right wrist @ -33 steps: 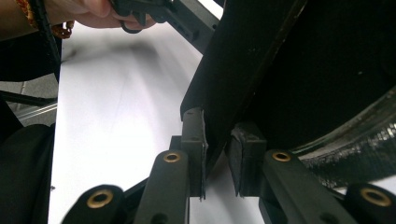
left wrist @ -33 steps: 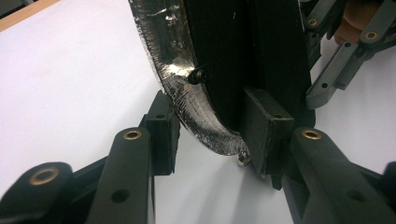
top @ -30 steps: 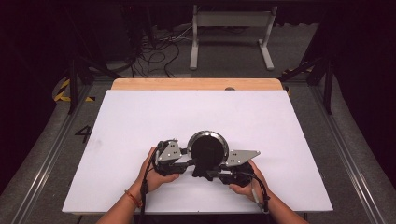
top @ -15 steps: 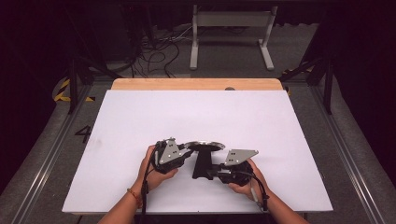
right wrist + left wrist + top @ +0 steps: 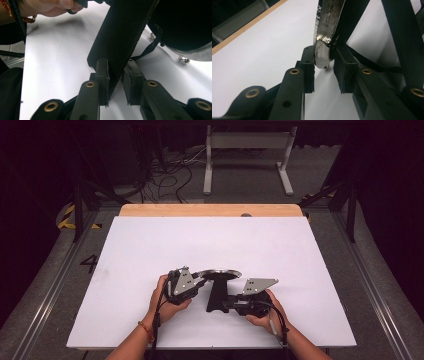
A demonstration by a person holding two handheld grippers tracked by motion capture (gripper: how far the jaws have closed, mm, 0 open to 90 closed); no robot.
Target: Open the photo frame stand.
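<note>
Black two-jaw left gripper [image 5: 200,281] and right gripper [image 5: 231,306], brass rivets, grey three-cornered top plates, black trailing cables; beaded bracelet [image 5: 145,330] on left wrist.

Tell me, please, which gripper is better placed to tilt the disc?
The left gripper, probably: its jaws have just been closing and pinch the rim of the metal disc; the right gripper clamps the black stand.
</note>
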